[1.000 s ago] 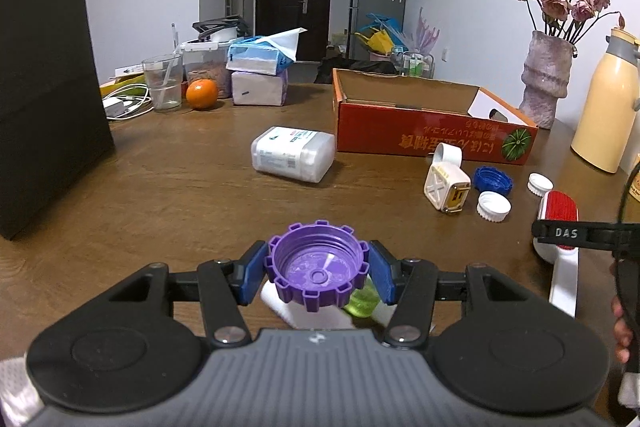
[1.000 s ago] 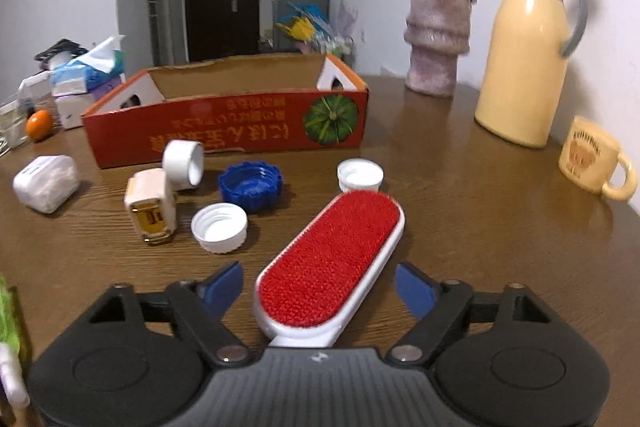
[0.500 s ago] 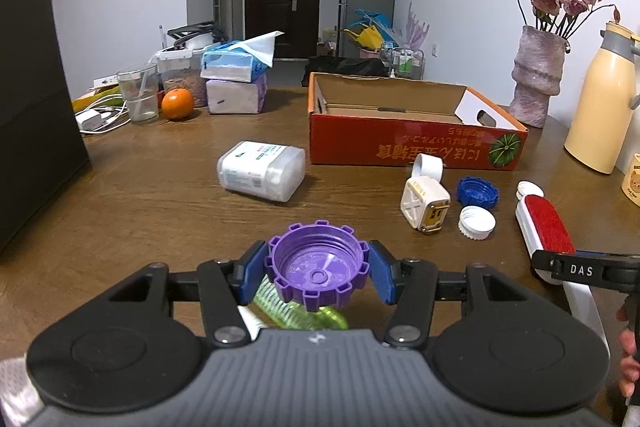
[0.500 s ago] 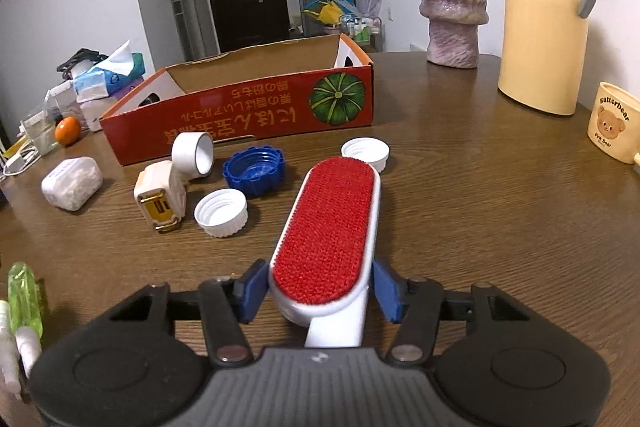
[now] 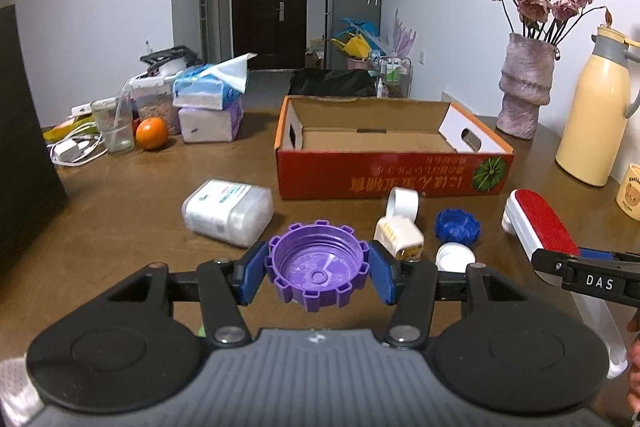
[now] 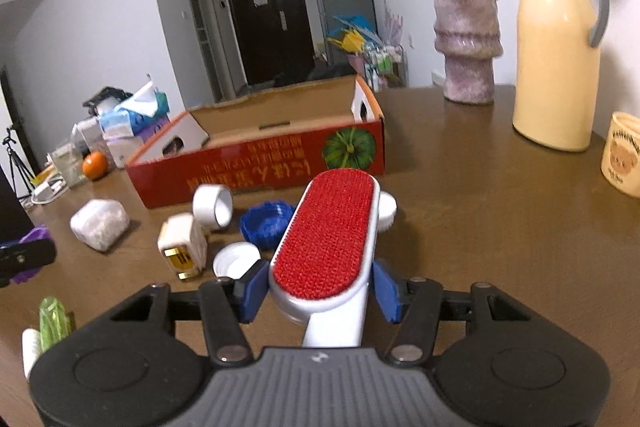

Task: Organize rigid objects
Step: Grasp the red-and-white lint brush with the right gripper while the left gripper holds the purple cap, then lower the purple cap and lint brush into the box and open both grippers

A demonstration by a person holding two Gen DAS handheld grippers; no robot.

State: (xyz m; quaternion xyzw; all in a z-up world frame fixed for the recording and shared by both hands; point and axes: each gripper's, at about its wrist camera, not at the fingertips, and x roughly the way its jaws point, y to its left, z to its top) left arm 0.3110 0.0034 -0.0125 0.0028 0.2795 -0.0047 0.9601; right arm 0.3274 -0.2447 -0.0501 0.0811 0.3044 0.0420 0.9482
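Observation:
My left gripper [image 5: 318, 273] is shut on a purple cap [image 5: 318, 263], open side up, held above the table. My right gripper [image 6: 320, 289] is shut on a red lint brush [image 6: 328, 239] with a white handle, lifted off the table; the brush also shows in the left wrist view [image 5: 538, 223]. An open red cardboard box [image 5: 392, 147] stands ahead, also in the right wrist view [image 6: 264, 155]. On the table before it lie a white tape roll [image 6: 212, 203], a blue cap [image 6: 266, 221], a white cap [image 6: 236, 263] and a white charger block [image 6: 182, 247].
A white plastic container [image 5: 228, 211] lies left of the box. A yellow thermos [image 6: 556, 51], a vase [image 6: 468, 43] and a bear mug [image 6: 624, 159] stand at the right. A green bottle [image 6: 52, 319] lies near left. Tissue packs [image 5: 208, 107], an orange [image 5: 151, 133] and a glass [image 5: 114, 127] sit far left.
My right gripper closed on the lint brush and lifted it off the table. My left gripper rose with the purple cap and moved forward toward the box.

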